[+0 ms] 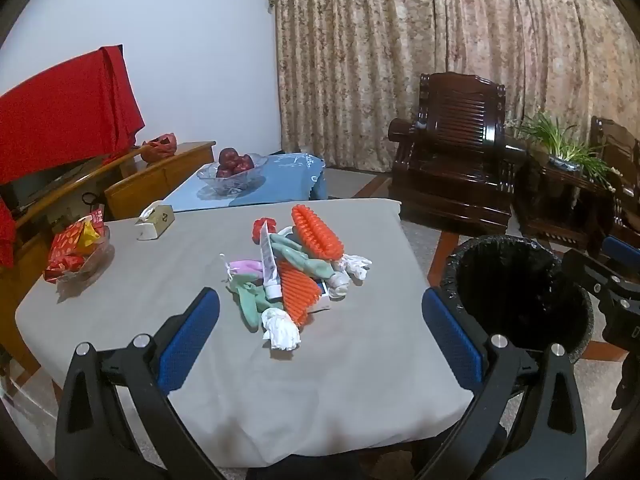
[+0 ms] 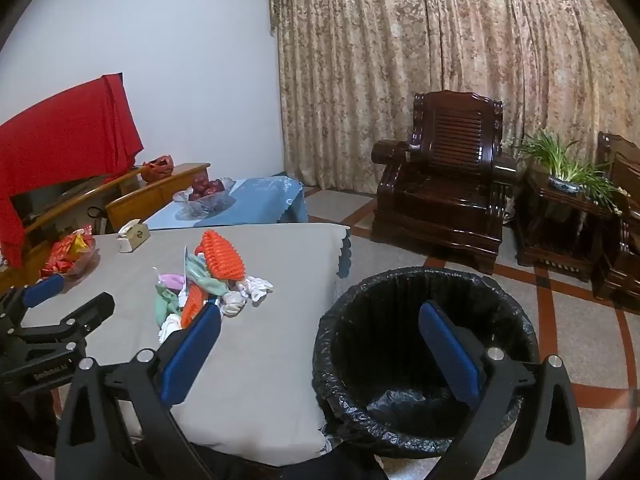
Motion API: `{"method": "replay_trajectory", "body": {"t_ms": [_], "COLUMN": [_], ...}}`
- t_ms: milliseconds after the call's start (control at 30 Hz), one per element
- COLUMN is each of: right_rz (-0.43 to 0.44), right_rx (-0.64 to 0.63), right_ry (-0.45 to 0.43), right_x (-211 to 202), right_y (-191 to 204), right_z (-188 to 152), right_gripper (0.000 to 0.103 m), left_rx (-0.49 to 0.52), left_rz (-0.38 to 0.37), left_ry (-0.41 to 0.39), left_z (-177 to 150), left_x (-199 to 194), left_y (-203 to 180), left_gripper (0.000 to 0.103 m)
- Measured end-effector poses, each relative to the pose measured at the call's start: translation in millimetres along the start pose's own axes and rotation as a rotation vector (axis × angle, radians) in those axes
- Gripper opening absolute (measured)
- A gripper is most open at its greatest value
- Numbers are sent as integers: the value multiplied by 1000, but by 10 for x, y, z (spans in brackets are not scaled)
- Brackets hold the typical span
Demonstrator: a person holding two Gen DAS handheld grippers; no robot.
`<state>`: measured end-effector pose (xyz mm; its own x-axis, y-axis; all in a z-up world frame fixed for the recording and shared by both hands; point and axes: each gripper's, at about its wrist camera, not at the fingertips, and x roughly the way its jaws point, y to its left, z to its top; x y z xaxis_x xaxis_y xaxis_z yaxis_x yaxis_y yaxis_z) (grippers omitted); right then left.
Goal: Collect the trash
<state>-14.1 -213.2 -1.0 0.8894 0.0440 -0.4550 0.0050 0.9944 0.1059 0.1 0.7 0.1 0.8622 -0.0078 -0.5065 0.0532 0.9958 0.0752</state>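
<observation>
A pile of trash (image 1: 298, 268) lies on the grey-clothed table (image 1: 160, 304): orange ribbed pieces, a white tube, green and pink cloth bits, white knotted rope. It also shows in the right wrist view (image 2: 208, 284). A bin with a black liner (image 1: 520, 296) stands on the floor right of the table, and it also shows in the right wrist view (image 2: 420, 356). My left gripper (image 1: 320, 320) is open and empty, just short of the pile. My right gripper (image 2: 320, 340) is open and empty, between the table edge and the bin.
On the table's left are a glass bowl of red packets (image 1: 76, 252) and a tissue box (image 1: 154, 222). Behind it stands a blue-clothed table with a fruit bowl (image 1: 234, 170). A dark wooden armchair (image 1: 452, 164), a plant stand (image 1: 560, 184) and a curtain are at the right.
</observation>
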Motion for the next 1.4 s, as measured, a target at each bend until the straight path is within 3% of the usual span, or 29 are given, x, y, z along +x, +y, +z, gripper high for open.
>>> {"method": "replay_trajectory", "body": {"t_ms": [1400], "right_rz": [-10], "right_rx": [-4], "right_ry": [5], "right_x": [-72], "right_y": [-32], "right_z": [115], "right_gripper": [97], "left_rx": [4], "left_rz": [4], "left_ry": [-11], "left_z": [-1], "left_x": [-16], "left_y": [-3], "left_gripper": [98]}}
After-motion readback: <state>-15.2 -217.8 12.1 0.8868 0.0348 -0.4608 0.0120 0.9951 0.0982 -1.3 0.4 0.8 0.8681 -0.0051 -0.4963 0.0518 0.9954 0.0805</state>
